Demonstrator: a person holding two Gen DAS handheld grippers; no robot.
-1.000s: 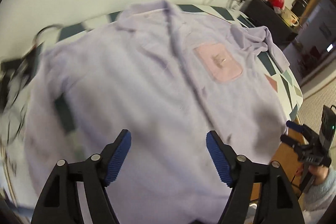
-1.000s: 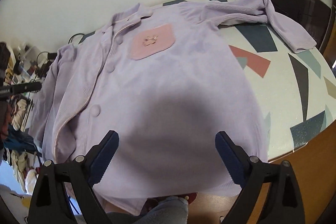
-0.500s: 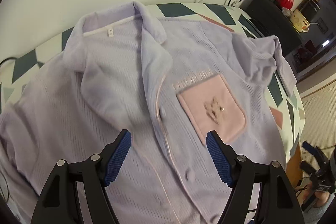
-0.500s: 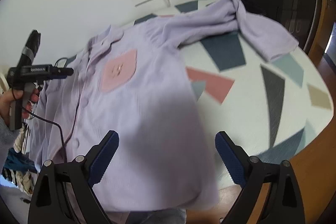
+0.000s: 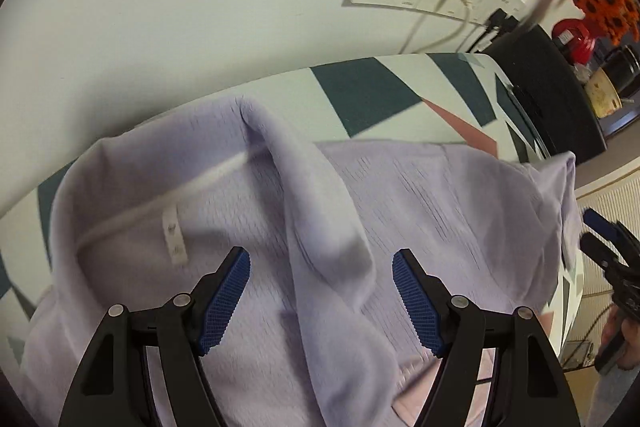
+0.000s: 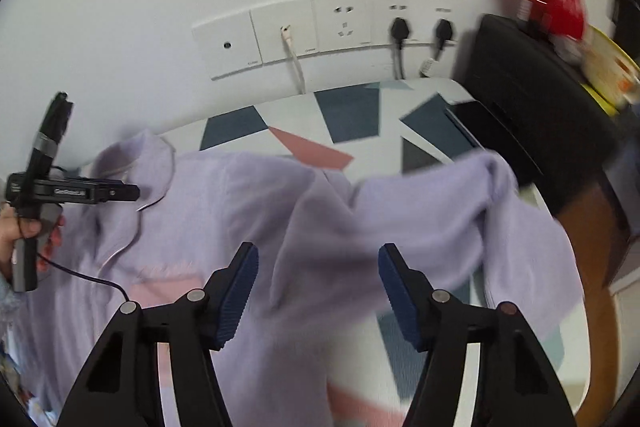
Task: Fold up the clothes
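The left gripper (image 5: 321, 301) hangs with its jaws well apart and empty above the collar (image 5: 304, 195) of the soft lilac button-up pyjama shirt (image 5: 420, 211), spread on the table with the teal-and-pink triangle cloth (image 5: 360, 87). The right gripper (image 6: 318, 289) is closing, gripping nothing, over the shirt's shoulder, its sleeve (image 6: 480, 211) trailing ahead and rightward

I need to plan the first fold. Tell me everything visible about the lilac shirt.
The lilac shirt is soft, fleecy-looking ribbed fabric, lying front up on the patterned table. Its collar lies open, showing a white neck tape and small label. A pink chest pocket shows partly. One sleeve stretches across the table toward the black box. No pads touch it.
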